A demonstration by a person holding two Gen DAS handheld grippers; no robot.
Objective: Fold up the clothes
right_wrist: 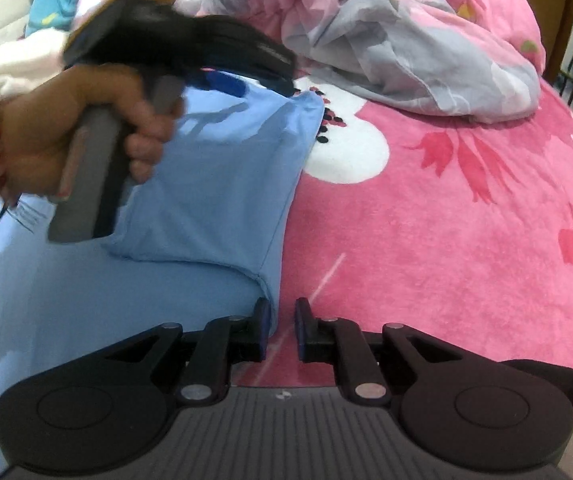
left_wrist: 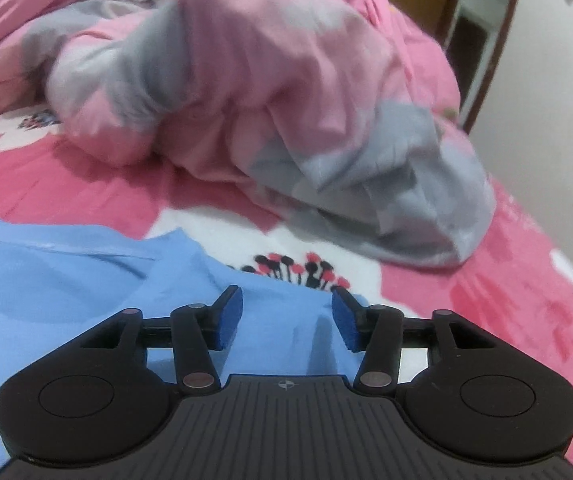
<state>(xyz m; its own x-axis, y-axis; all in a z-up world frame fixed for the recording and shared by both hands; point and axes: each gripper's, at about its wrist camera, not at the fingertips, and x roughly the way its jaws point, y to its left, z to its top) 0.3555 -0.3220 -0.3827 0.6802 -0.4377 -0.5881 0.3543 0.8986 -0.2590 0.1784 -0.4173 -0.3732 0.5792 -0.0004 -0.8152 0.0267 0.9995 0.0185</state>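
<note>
A light blue shirt [left_wrist: 66, 288] lies spread on the bed, and in the right wrist view the shirt [right_wrist: 214, 184] has a folded layer on top. My left gripper [left_wrist: 286, 320] hovers over the shirt's far corner, open, its blue pads [left_wrist: 230, 316] wide apart with nothing pinched. In the right wrist view a hand [right_wrist: 46, 140] holds that gripper's grey handle above the cloth. My right gripper [right_wrist: 282, 328] is low at the shirt's right edge. Its jaws stand a narrow gap apart, the hem rests against the left finger [right_wrist: 262, 324], and pink blanket shows through the gap.
A pink floral blanket [right_wrist: 466, 220] covers the bed. A crumpled pink and grey quilt [left_wrist: 286, 92] is heaped behind the shirt. More clothes [right_wrist: 50, 4] are piled at the far left. A wooden door frame [left_wrist: 490, 52] and a white wall stand on the right.
</note>
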